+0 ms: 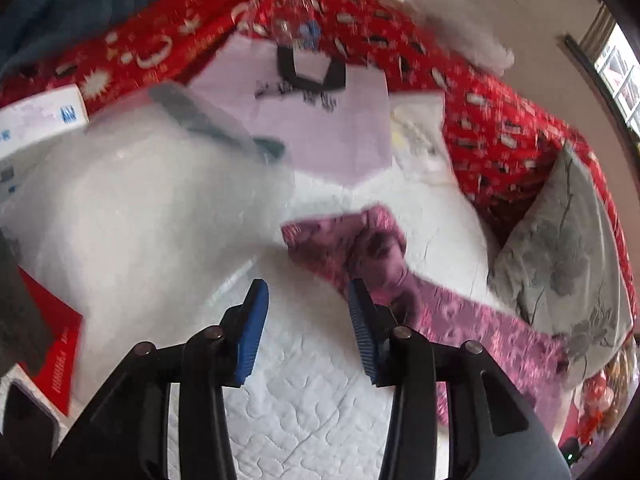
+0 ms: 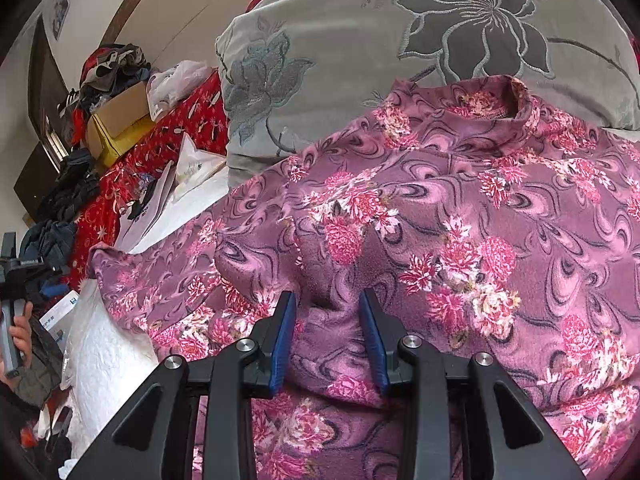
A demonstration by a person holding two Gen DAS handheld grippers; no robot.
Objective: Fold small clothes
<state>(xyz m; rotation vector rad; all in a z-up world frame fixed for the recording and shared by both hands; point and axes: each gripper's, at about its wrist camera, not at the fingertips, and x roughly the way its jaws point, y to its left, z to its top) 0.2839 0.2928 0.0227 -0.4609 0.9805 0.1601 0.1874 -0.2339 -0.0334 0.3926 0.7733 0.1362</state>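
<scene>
Left wrist view, heavily blurred: the left gripper (image 1: 308,304) hangs over the white quilted bedcover (image 1: 304,412), its 2 blue-padded fingers (image 1: 252,332) spread apart with only bare quilt between them. The right-hand finger sits right at the edge of the purple floral garment (image 1: 360,248), though the blur hides whether they touch. That garment trails off to the right across the bed toward the grey flowered pillow (image 1: 560,248). Farther off, a pale lilac shirt (image 1: 320,120) with a dark collar lies flat, and behind it spreads the red patterned blanket (image 1: 500,128).

Right wrist view, sharp: the right gripper (image 2: 328,300) is down on the purple floral garment (image 2: 460,208), and its 2 fingers (image 2: 372,336) bracket a raised ridge of the cloth, pinching that fold between the pads. The garment fills the near and right part of the bed, its collar up against the grey flowered pillow (image 2: 340,40). Far left, a cardboard box (image 2: 120,120) and heaped clothes (image 2: 108,68) sit beyond the red patterned blanket (image 2: 180,128). At the left edge, a hand (image 2: 18,336) grips a handle.
</scene>
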